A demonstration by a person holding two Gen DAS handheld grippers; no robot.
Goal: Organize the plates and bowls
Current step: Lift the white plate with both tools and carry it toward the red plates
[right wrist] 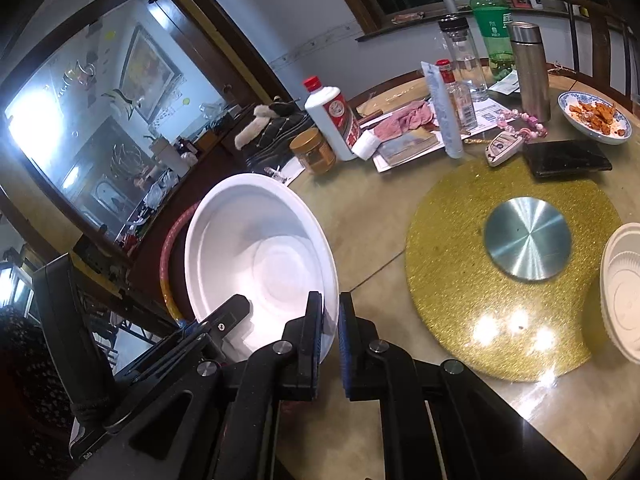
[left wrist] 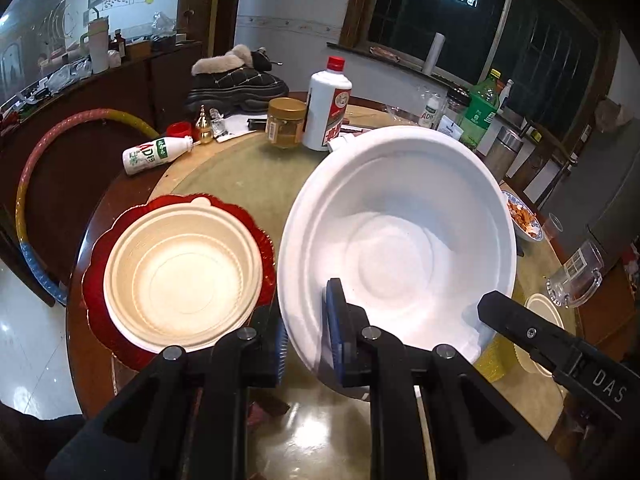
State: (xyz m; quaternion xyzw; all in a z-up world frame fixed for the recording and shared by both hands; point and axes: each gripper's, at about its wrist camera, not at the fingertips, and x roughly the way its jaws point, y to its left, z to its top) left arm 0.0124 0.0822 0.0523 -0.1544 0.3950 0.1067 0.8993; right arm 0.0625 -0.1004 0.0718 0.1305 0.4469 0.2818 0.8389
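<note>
Two grippers hold one big white bowl (left wrist: 400, 236) up above the round table (left wrist: 240, 176). The left gripper (left wrist: 308, 344) is squeezed shut on the bowl's near rim, one blue pad inside and one outside. The right gripper (right wrist: 330, 332) pinches the rim on the other side, its pads closed tight on the thin edge. The bowl is tipped, so its open side faces both cameras.

Just to the left sits a cream bowl (left wrist: 182, 276) on a red plate (left wrist: 100, 320). That looks like the pile, so the white bowl probably goes in there, though I can't be sure it fits, since it looks wider.

To do this well, both hands should go the same way at the same speed, or the thin rim may bend or slip. Make the bowl flat first. Bring it right over the cream bowl, then lower it softly. Let go only when it rests. Another cream bowl (right wrist: 622, 292) waits on the gold mat (right wrist: 452, 264)
</note>
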